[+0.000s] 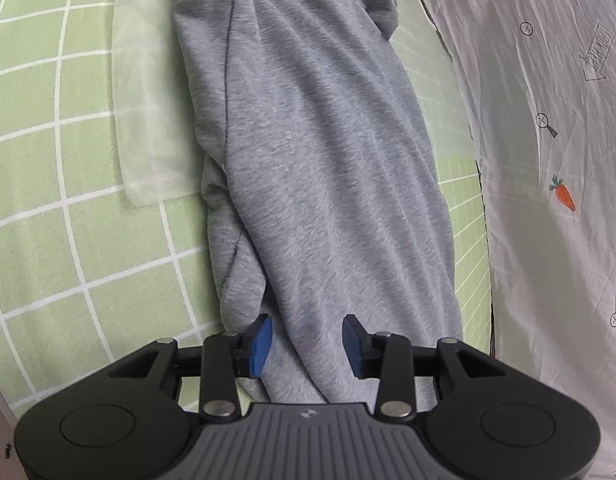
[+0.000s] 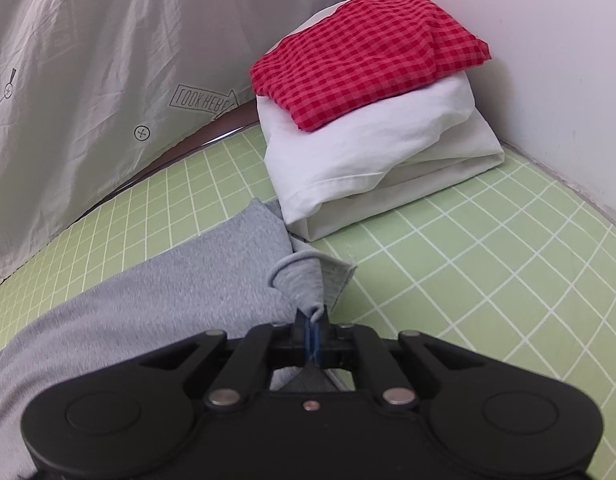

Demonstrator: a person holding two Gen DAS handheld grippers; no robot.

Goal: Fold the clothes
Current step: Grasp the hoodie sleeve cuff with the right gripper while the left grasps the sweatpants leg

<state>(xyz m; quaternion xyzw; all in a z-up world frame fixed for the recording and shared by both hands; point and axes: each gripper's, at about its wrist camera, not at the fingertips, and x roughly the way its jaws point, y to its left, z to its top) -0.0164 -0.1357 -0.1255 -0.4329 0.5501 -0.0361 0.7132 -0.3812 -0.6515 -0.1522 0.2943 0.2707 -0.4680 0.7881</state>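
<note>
The grey sweatpants point(image 1: 308, 152) lie lengthwise on the green grid mat point(image 1: 67, 240), with the left gripper point(image 1: 307, 346) spread over their near end, the fabric between its blue pads and, as far as can be seen, not pinched. The right gripper point(image 2: 311, 334) is pressed together on a bunched corner of the cloth, near a folded white garment point(image 2: 372, 160) topped by a red checked one point(image 2: 364, 52).

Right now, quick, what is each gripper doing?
Left gripper: open above the gray pants.
Right gripper: closed on the gray pants' hem.
</note>
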